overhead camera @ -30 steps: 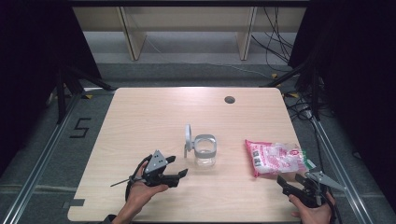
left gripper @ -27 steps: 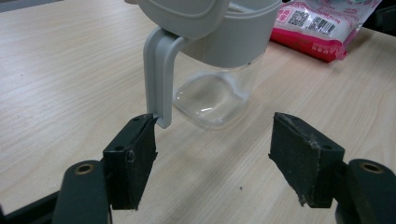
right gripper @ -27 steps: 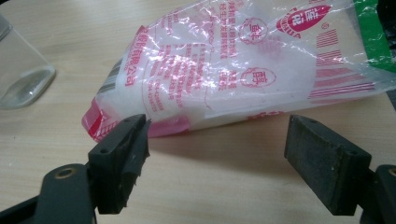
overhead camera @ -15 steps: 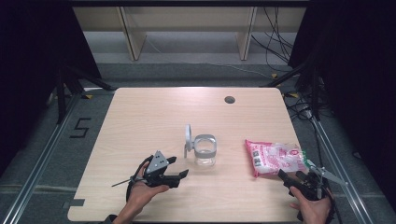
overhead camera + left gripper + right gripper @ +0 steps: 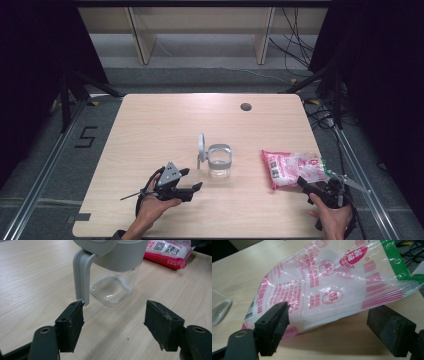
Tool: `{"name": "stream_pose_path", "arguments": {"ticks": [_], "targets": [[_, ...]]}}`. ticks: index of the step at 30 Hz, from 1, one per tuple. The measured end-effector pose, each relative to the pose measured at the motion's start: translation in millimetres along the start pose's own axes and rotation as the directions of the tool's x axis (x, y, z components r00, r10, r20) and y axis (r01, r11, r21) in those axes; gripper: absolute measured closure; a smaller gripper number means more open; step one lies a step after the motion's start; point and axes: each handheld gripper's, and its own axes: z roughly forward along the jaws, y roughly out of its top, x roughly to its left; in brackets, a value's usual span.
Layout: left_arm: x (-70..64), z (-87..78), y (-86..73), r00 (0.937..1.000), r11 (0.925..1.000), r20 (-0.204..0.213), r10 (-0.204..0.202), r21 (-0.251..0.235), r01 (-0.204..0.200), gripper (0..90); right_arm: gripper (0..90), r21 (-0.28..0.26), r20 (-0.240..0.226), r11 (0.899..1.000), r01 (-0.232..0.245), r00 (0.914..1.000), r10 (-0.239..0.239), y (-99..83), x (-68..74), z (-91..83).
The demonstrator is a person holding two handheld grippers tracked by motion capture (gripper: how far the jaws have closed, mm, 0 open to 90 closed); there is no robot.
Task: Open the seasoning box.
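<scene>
A clear, square-bottomed jar (image 5: 219, 162) with grey collar and upright lid stands mid-table. Right of it lies a crinkly pink-printed bag (image 5: 332, 287). The left gripper (image 5: 113, 322) gapes just short of the jar; the right gripper (image 5: 334, 326) spreads at the bag, its barcode legible close up.

You can read a black "5" marked on the floor (image 5: 86, 136) left of the table; the bag (image 5: 332, 287) carries pink Chinese print, barcodes, unreadable.
</scene>
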Motion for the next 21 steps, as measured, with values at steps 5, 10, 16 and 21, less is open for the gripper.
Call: {"name": "stream_pose_path", "arguments": {"ticks": [5, 10, 16, 21], "targets": [[0.6, 0.3, -0.2, 1.0000, 1.0000, 0.003, 0.002, 0.003, -0.002, 30.8, 19.0, -0.026, -0.012, 1.000, 0.003, 0.9999, -0.003, 1.7, -0.9, 2.6], [0.1, 0.3, -0.2, 1.0000, 1.0000, 0.002, 0.003, 0.003, -0.003, 30.8, 20.7, -0.027, 0.005, 1.000, -0.009, 0.9999, 0.010, 6.6, -1.9, 8.1], [0.1, 0.6, -0.3, 1.0000, 1.0000, 0.001, 0.004, 0.004, -0.004, 30.8, 28.8, 0.006, -0.036, 1.000, -0.016, 0.9992, 0.016, 11.9, -3.2, 13.4], [-0.3, 0.7, -0.5, 1.0000, 1.0000, 0.004, 0.002, 0.004, -0.002, 30.9, 37.0, -0.026, 0.003, 1.000, 0.006, 1.0000, -0.006, 16.0, -3.2, 22.5]]}}
